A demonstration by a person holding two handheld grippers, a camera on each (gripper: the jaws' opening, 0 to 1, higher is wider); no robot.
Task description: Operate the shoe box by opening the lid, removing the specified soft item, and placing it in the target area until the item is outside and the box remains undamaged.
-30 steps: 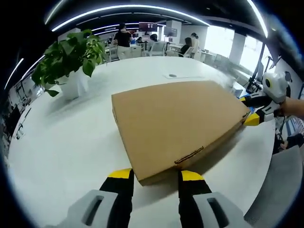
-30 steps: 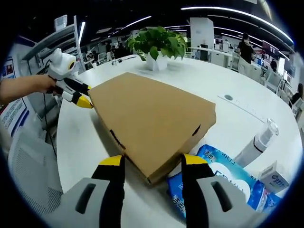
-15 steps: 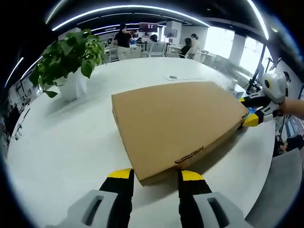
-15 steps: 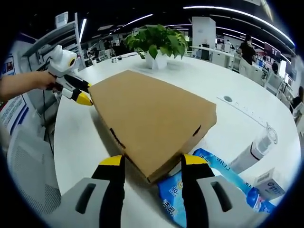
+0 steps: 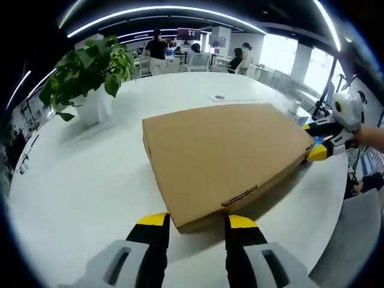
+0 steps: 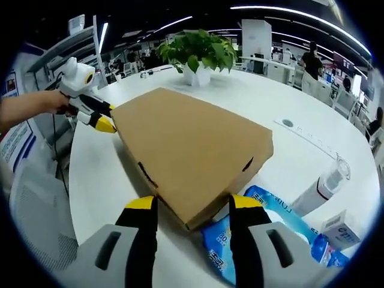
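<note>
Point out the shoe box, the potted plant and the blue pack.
shoe box (image 5: 225, 153), left gripper view, middle of the closed lid.
potted plant (image 6: 198, 51), right gripper view, on the leaves.
blue pack (image 6: 273, 213), right gripper view, its top face.

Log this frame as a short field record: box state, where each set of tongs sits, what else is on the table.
box: brown cardboard shoe box, lid shut, flat on the white table
left tongs: left tongs open, jaws on either side of one box corner
right tongs: right tongs open, jaws on either side of the opposite corner
soft item: not out; inside of the box is hidden
beside box: blue plastic packet partly under the box corner, white bottle, small white carton
far side: potted plant
background: office with people
</note>
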